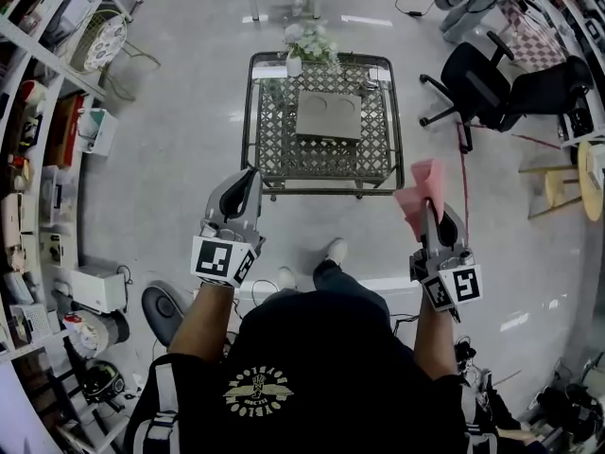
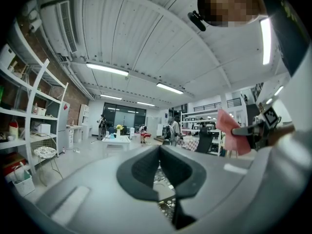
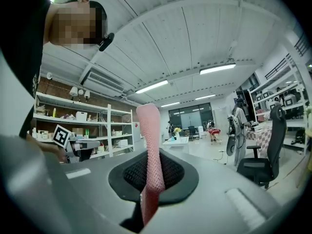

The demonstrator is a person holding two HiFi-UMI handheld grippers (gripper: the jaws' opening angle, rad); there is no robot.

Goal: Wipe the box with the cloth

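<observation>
Person stands on the pale grey floor, both arms out in front, a gripper in each hand.

Right gripper (image 1: 432, 214): jaws clamped on a pink mesh-weave cloth (image 1: 422, 190). The cloth stands up out of the pads in a tall, loose fold. In the right gripper view it rises as a narrow strip (image 3: 148, 130) from between the dark ribbed pads (image 3: 170, 172).

Left gripper (image 1: 248, 185): held level with the right, well apart from it. Its jaws are drawn together and nothing is caught in them. The left gripper view shows the dark pads (image 2: 141, 172) meeting at the tip, with only a sliver of lattice showing lower down.

Flat grey square box (image 1: 328, 115): lies near the middle of a black metal lattice-top table (image 1: 272, 142) in front of the person, beyond both grippers. Neither gripper nor the cloth touches it. Its top shows two shallow round dimples.

At the table's far edge is a white vase of pale flowers (image 1: 305, 45), well apart from the box. Black office chairs (image 1: 478, 81) sit to the right of the table. White shelving loaded with boxes (image 1: 38, 112) lines the left wall.
</observation>
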